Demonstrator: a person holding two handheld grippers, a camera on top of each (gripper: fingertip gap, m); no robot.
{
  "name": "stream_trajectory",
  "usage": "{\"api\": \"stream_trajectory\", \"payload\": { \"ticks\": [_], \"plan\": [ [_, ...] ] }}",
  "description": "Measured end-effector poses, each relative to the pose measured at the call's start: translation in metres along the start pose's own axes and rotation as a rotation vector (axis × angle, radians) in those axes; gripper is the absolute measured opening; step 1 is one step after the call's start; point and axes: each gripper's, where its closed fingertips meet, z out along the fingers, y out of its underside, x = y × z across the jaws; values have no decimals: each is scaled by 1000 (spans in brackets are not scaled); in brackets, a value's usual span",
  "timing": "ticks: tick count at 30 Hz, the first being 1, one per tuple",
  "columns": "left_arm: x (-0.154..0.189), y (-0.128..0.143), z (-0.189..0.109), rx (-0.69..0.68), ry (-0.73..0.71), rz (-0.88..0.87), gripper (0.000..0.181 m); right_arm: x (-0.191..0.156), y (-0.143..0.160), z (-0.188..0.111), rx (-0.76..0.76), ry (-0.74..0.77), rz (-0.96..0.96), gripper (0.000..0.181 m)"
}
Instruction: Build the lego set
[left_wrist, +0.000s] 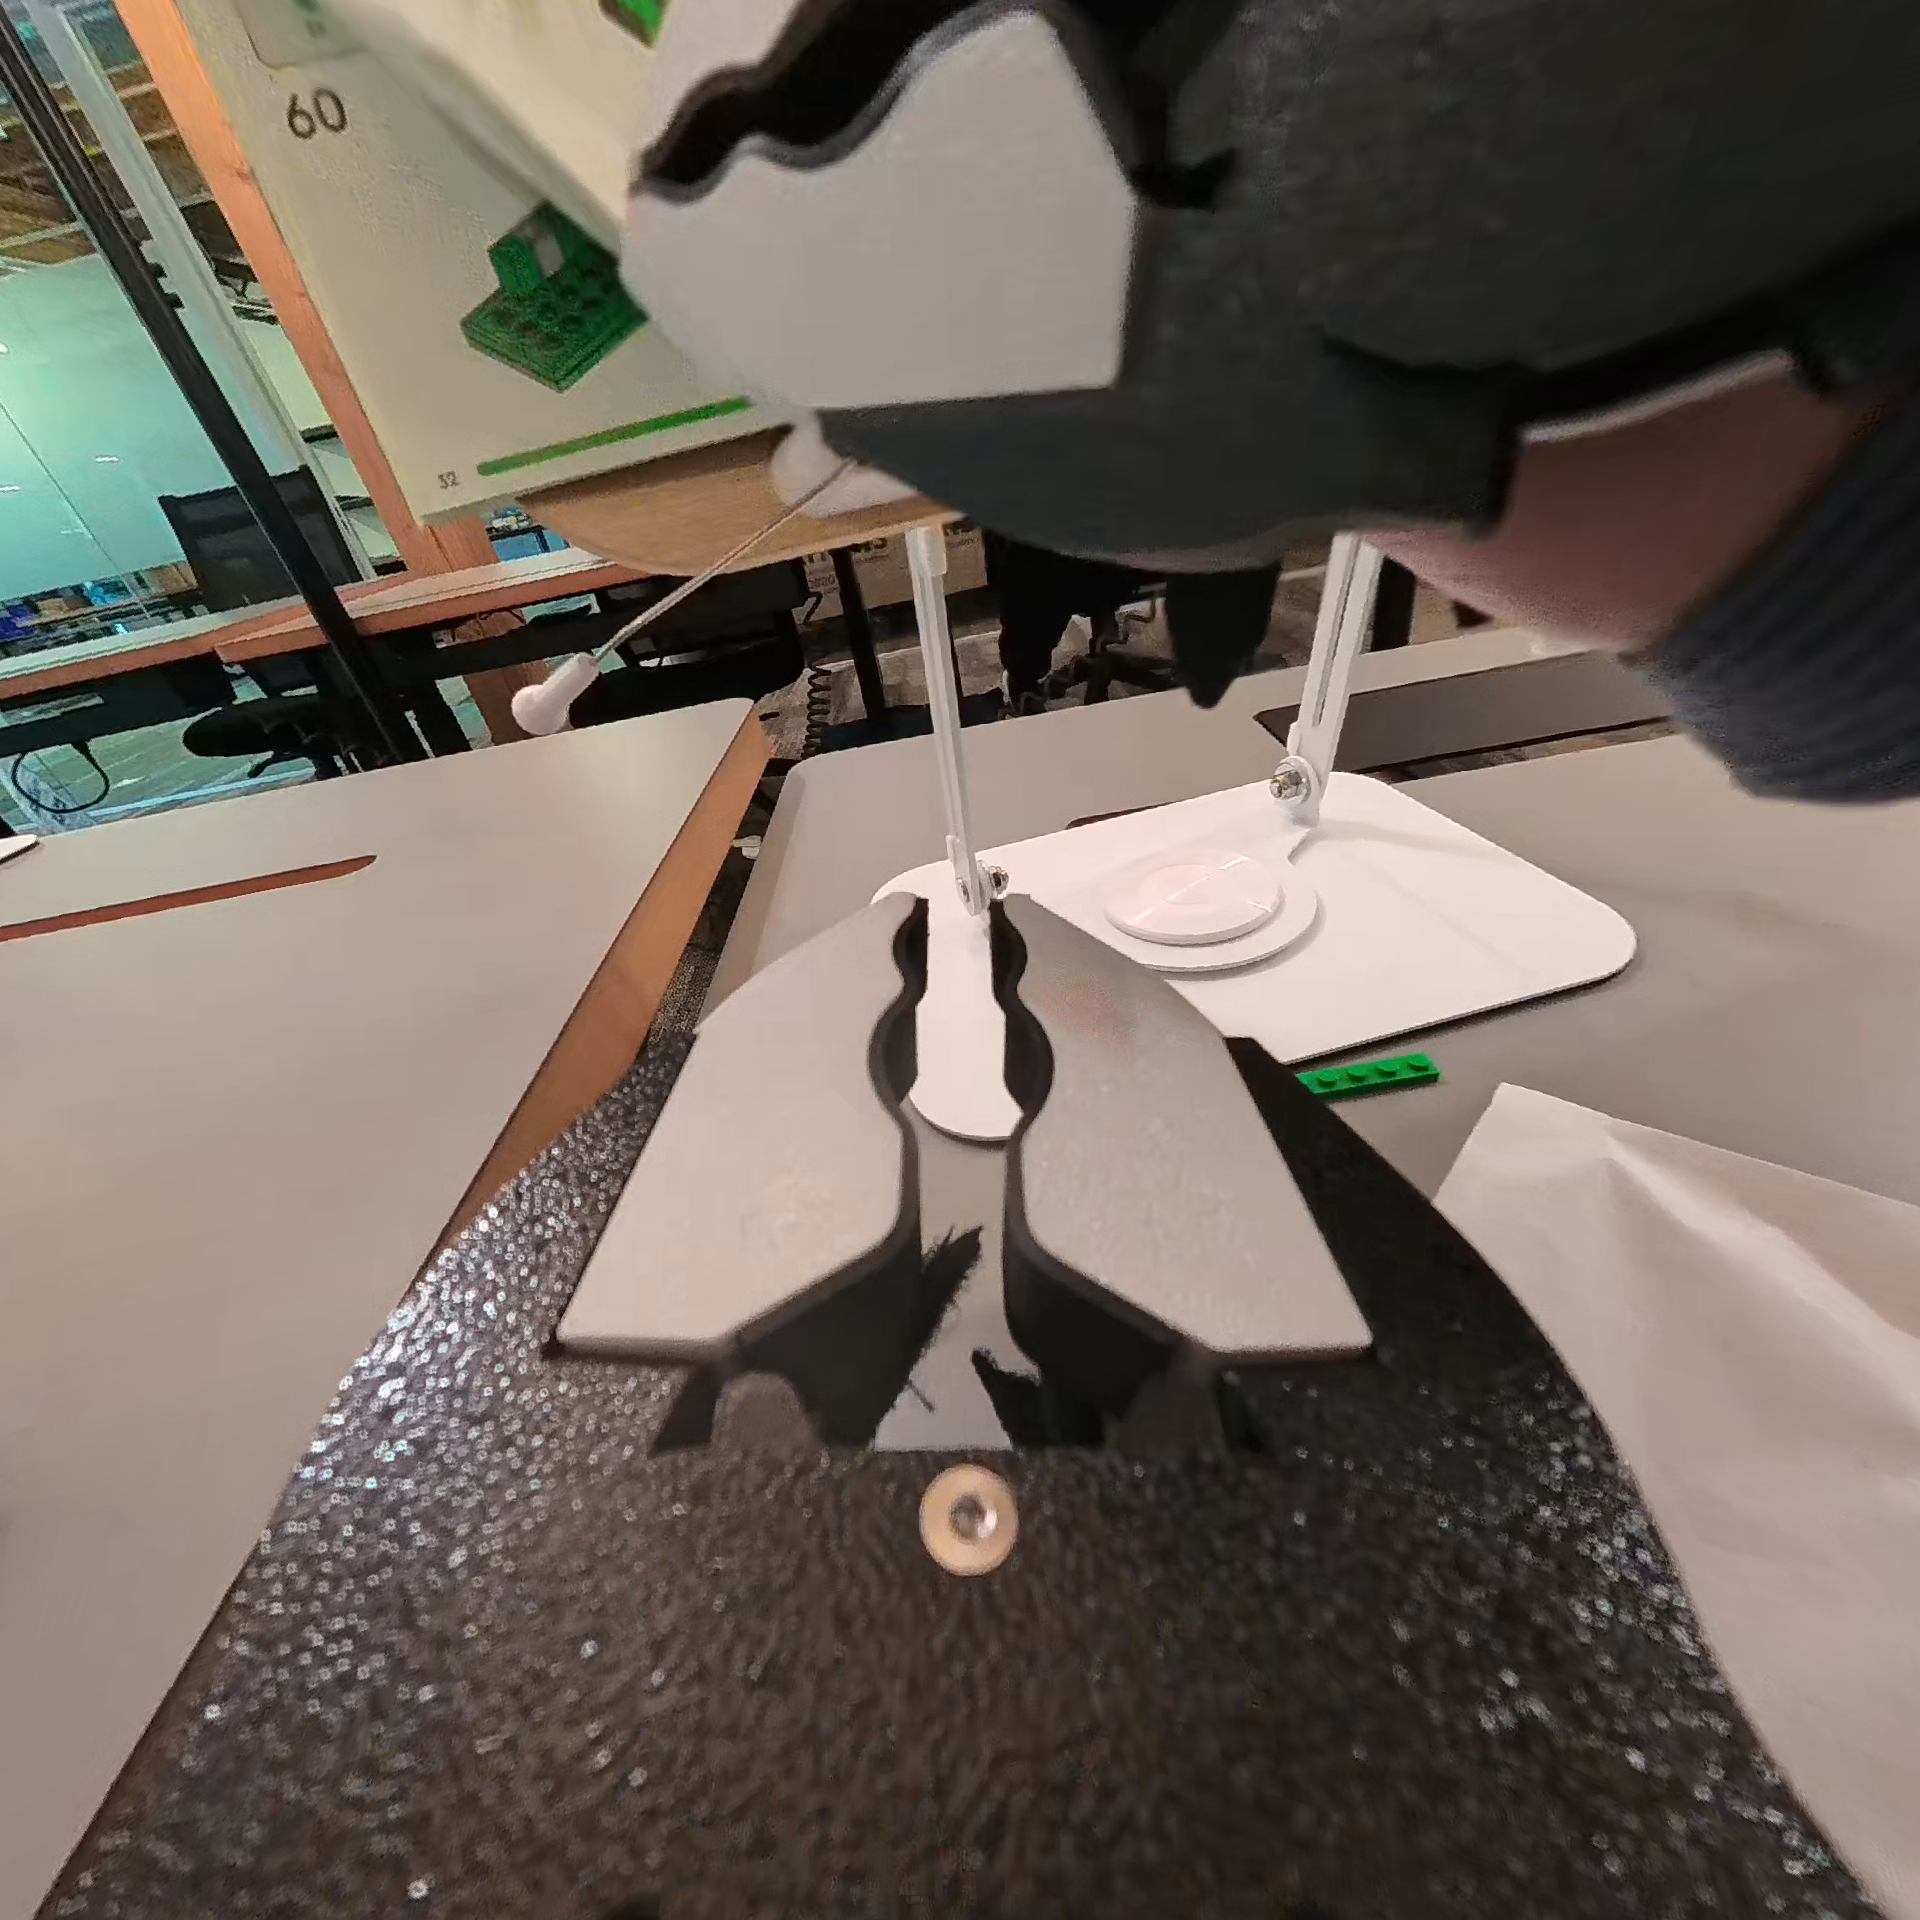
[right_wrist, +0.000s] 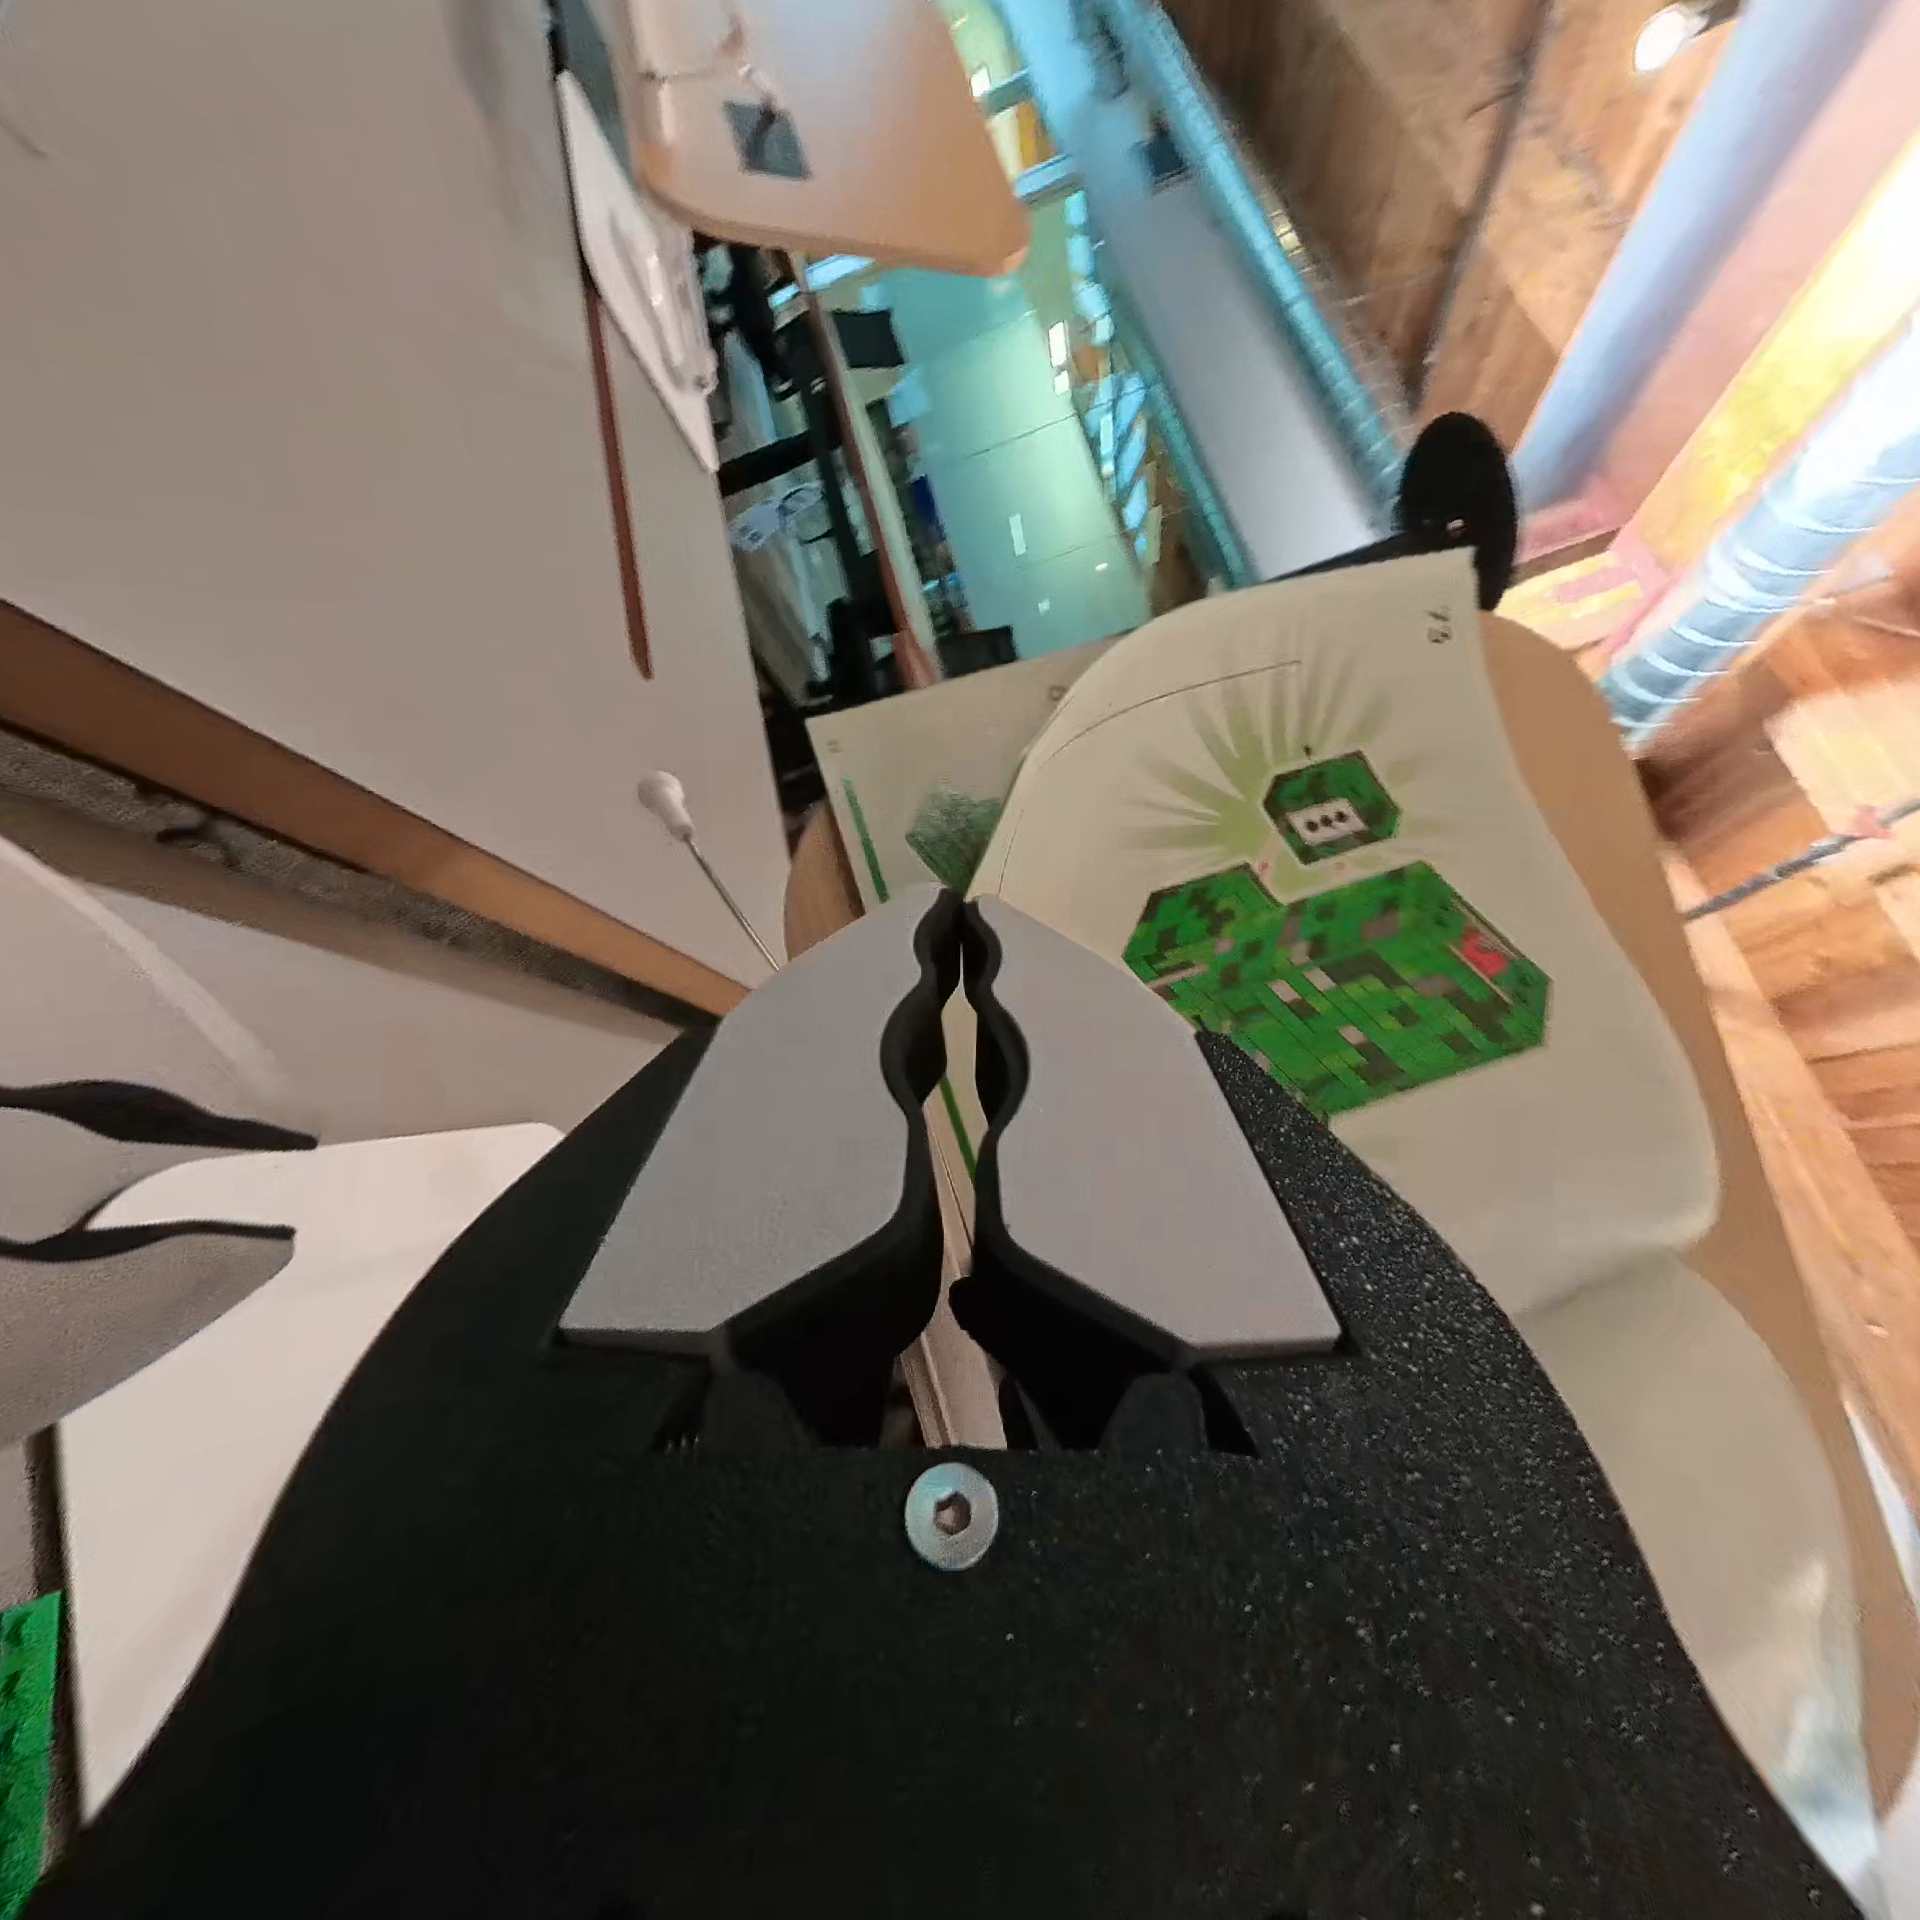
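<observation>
Up close, the right gripper pinches a page of the instruction booklet.
Only its own view shows the curled page with a green block model printed on it; printed writing exists but goes unquoted. Only the left view shows a green lego plate on the table, right of the slightly parted left gripper, beside the white stand base.

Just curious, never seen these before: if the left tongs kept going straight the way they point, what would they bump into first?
Probably the flat white metal stand base on the grey table: the left tongs aim right at its near edge and thin white upright strut. Depth is hard to judge.
</observation>
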Motion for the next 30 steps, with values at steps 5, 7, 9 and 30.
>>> {"api": "stream_trajectory", "payload": {
  "ticks": [5, 7, 9, 30],
  "plan": [
    [1, 0, 0, 1, 1, 2, 11, 8, 4, -22, 81, 122, 124, 0],
    [1, 0, 0, 1, 2, 2, 11, 17, 10, -33, 108, 179, 228, 0],
    [1, 0, 1, 1, 1, 1, 11, 23, 19, -44, 123, 220, 339, 0],
    [-10, -128, -28, 377, 178, -179, 38, 39, 30, -80, 315, 226, 617, 0]
  ]
}}
